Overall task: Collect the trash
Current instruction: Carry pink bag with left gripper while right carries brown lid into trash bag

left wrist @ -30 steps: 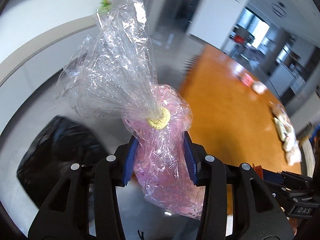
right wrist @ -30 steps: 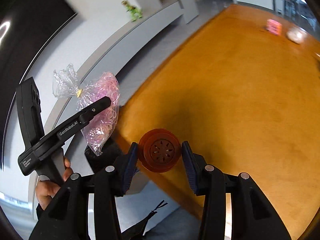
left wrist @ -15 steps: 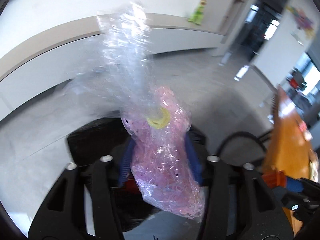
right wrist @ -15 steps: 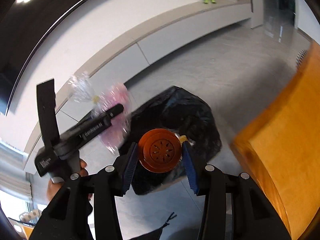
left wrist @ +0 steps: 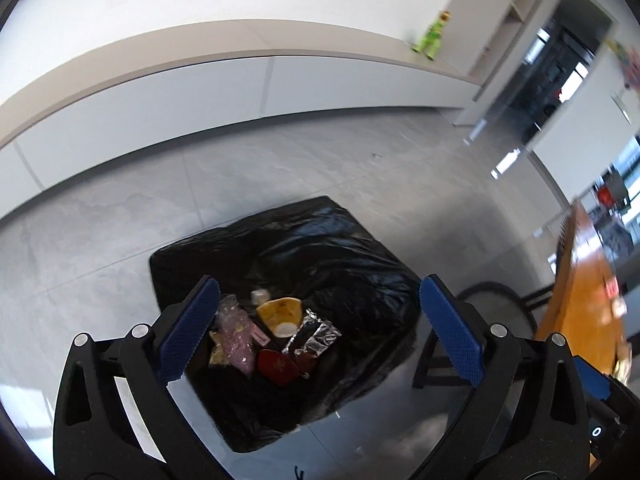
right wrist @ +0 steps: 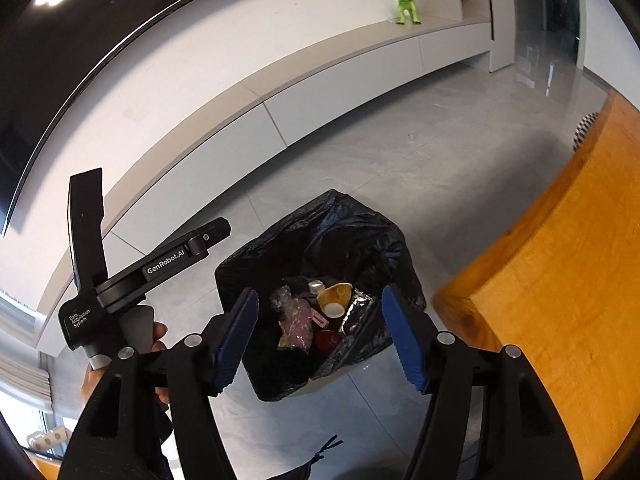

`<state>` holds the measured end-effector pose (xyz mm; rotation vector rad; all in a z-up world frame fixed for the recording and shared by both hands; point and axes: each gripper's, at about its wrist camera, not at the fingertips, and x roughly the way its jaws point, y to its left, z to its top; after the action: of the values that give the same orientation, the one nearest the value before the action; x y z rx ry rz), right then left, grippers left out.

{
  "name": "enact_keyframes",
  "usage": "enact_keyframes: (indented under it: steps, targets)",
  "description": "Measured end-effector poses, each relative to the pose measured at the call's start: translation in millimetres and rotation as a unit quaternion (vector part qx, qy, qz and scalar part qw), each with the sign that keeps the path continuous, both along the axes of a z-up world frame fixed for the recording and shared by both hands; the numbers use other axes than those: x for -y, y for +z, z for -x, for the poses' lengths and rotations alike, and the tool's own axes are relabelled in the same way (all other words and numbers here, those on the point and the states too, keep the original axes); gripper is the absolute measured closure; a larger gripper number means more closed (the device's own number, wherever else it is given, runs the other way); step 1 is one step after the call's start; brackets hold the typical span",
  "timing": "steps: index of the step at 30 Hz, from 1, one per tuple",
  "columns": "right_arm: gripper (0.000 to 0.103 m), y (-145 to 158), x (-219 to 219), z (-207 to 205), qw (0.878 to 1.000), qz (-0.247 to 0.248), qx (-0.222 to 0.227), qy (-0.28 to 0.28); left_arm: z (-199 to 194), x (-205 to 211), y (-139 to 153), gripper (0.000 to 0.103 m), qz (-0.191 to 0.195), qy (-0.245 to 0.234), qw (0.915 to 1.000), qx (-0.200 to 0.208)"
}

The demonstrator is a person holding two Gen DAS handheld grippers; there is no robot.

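Both tools hang over the bin, tilted down toward its mouth. The left gripper (left wrist: 320, 326) is spread wide, its two blue ribbed pads far apart with nothing between them. The right gripper (right wrist: 320, 334) matches it, jaws wide and empty, framing the bin's contents. In the right wrist view the left tool's black body shows from the side, gripped by the person's left hand (right wrist: 154, 334), angled toward the bin.

One trash bin (left wrist: 360, 248), boxy, lined with a glossy, crinkled black plastic bag, stands on the grey tiled floor (left wrist: 120, 216) just beside the corner of the orange wooden table (right wrist: 560, 264).

Inside lies the collected trash: one clear cellophane bag of pink bits (left wrist: 238, 330), crumpled, at the left; one dark red round lid (left wrist: 278, 366), smooth and shiny, toward the near side; one yellow paper cup (left wrist: 280, 314) on its side with its white base showing; one silver foil wrapper (left wrist: 316, 334), creased, to the right; one small white piece (left wrist: 259, 295) at the far side. The pink bag, lid and foil touch or overlap in a loose pile.

One green toy dinosaur (right wrist: 405, 0) stands upright on the long pale ledge (right wrist: 320, 60) along the wall
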<state>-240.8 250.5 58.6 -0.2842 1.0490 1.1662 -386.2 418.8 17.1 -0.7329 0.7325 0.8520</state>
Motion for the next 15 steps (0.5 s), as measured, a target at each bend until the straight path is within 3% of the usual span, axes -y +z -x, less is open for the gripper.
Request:
enact_keyframes:
  steps: [8,15]
  targets:
    - [0.038,3.4,61.4,-35.0,0.997,0.007,0.007,-0.073,-58.7,46.0,18.9,0.006,-0.003,-0.094,0.9953,0.025]
    - [0.038,6.7,137.3,-85.7,0.988,0.012,0.009,-0.153,-134.0,106.7,32.3,0.006,0.007,-0.197,0.9792,0.047]
